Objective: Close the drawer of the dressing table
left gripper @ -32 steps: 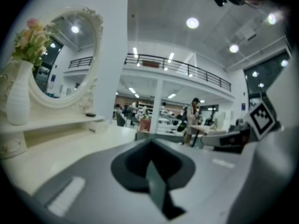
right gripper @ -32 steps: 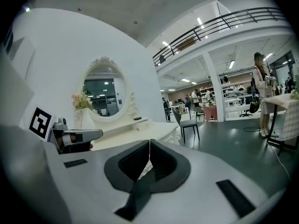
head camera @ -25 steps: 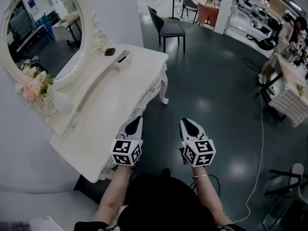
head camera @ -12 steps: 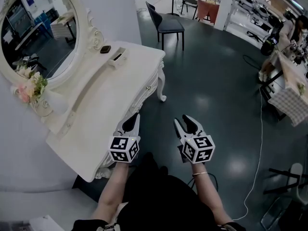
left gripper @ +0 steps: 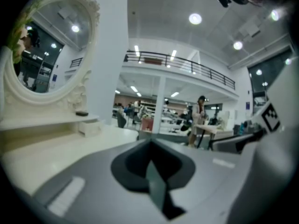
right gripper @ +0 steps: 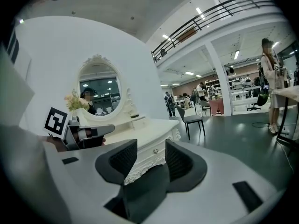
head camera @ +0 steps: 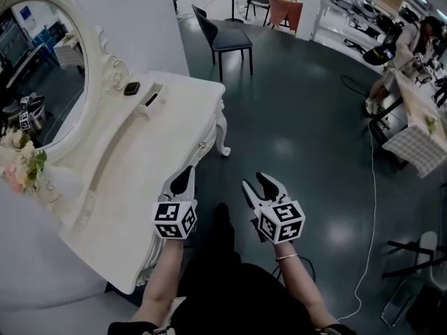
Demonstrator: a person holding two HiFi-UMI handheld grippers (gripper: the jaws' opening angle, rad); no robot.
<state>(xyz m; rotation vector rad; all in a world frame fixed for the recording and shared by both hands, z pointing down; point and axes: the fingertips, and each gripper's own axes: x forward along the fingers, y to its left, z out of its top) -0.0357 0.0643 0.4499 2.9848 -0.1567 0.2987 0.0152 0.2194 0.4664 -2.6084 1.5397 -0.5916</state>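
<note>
right tool [head camera: 257, 183] opening wide, nothing between its jaws; left tool [head camera: 186, 175] pinched together, empty; both hang just off the bench [head camera: 157, 142] front. its drawer [head camera: 201, 147] looks already flush, so closing seems done: next, only keep clear.

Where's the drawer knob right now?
Head view, left of centre: the drawer knob sits on the dressing table's front face, just beyond the left gripper.

Head view downward; gripper views low; common dressing table [head camera: 154, 152]
</note>
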